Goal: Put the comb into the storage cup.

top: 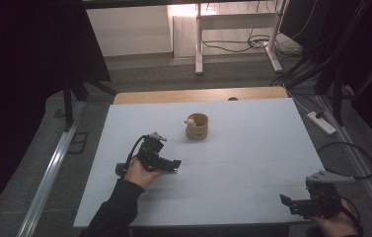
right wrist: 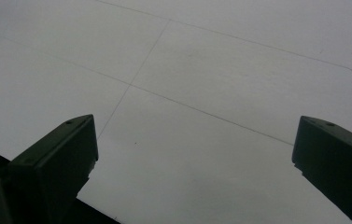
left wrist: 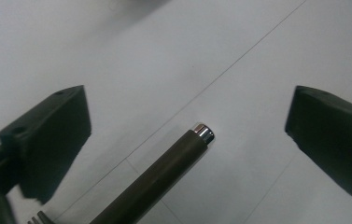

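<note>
White worktop (top: 252, 148) carries a dark metal-tipped handle (left wrist: 164, 172) at lower centre between the released left tool (left wrist: 187, 135), likely stiff, light, slippery; grip mid-shaft; right tool (right wrist: 194, 154) released, empty.

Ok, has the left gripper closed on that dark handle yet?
No, the left gripper is wide open, with the dark handle lying untouched between the jaws.

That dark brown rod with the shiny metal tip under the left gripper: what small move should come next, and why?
Probably lower the left gripper a little and close it on the dark brown rod with the shiny metal tip. Its jaws stand wide apart with the rod lying on the white table between them, touching neither, so nothing is gripped yet. How high the jaws stand above the rod is hard to tell.
</note>
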{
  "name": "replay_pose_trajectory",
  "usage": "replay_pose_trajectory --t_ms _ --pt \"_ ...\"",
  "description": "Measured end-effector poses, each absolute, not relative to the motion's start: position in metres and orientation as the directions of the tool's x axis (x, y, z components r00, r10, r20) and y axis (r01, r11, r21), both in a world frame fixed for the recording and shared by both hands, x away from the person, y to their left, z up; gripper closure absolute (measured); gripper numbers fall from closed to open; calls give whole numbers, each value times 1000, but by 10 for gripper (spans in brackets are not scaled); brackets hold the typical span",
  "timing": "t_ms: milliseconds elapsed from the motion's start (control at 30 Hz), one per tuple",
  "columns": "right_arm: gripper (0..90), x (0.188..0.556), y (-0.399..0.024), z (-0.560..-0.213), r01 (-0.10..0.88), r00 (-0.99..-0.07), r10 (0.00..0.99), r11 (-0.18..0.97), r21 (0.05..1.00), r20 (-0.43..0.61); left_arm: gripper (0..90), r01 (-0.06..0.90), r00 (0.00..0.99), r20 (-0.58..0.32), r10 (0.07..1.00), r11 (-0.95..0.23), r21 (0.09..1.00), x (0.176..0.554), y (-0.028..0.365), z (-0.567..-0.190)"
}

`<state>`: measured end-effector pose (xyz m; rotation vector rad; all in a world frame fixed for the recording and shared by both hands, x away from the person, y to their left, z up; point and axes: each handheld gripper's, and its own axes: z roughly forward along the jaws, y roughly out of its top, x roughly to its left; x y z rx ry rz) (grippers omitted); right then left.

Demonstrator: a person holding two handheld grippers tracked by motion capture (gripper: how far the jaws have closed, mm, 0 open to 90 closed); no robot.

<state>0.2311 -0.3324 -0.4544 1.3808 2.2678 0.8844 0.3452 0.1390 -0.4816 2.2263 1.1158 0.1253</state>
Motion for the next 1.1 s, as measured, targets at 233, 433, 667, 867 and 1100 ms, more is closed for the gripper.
replay_pose_trajectory --t_ms 233,433,667,867,1100 --pt "7 231 -332 -454 669 -476 879 339 662 31 483 698 619 -173 766 -436 568 345 139 -482" --pt "7 231 -332 -454 668 -478 878 340 661 32 849 681 644 -170 746 -458 571 343 137 -482" --pt "9 231 -332 -455 672 -476 879 339 659 33 885 676 660 -176 730 -476 562 343 135 -484" --pt "11 232 -332 -455 674 -478 878 341 655 35 886 697 643 -201 739 -456 553 347 139 -493" --pt "14 232 -332 -455 676 -478 878 342 653 36 885 706 639 -195 744 -466 532 347 134 -502"
